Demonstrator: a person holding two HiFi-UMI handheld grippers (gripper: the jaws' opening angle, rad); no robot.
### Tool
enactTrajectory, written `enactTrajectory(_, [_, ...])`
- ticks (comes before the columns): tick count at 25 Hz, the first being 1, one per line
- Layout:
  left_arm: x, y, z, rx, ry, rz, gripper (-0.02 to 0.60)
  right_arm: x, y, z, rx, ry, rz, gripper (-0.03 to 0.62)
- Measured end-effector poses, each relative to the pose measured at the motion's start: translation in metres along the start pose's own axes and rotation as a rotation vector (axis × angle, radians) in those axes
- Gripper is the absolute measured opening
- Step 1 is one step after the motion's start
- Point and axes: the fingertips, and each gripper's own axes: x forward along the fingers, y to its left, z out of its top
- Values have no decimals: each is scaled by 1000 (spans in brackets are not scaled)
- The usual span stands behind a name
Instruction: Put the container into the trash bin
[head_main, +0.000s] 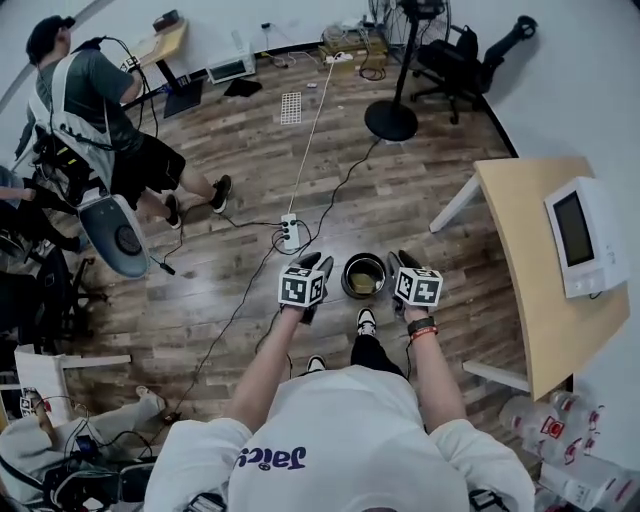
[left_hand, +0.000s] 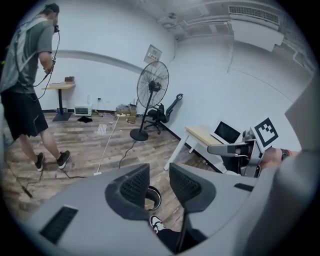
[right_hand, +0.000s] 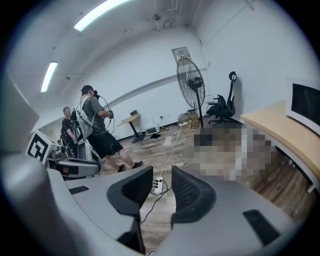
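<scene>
Wood-plank floor (head_main: 420, 200) | round black trash bin (head_main: 363, 275) at feet | left gripper (head_main: 316, 264), right gripper (head_main: 400, 262): jaws parted, empty | risk: black floor cable (head_main: 232, 318) snags a foot.

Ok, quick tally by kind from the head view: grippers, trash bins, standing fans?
Grippers: 2, left gripper and right gripper
Trash bin: 1
Standing fan: 1
Total: 4

The wood floor (head_main: 240, 150) under me carries the round bin (head_main: 347, 270), just ahead of my shoe (head_main: 367, 321). A power strip (head_main: 291, 232) lies near the bin, and its white cord (head_main: 312, 130) runs off beside the fan base (head_main: 391, 121).
</scene>
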Motion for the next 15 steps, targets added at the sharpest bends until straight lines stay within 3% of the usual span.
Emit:
enactTrajectory(5, [-34, -3, 27, 63, -76, 19, 107, -25, 28, 31, -57, -75, 20, 104])
enactTrajectory(11, [-62, -11, 52, 61, -167, 8, 80, -49, 53, 54, -40, -181, 35, 63])
enactTrajectory(15, [-92, -21, 76, 147, -237, 29, 63, -67, 78, 71, -46, -237, 39, 57])
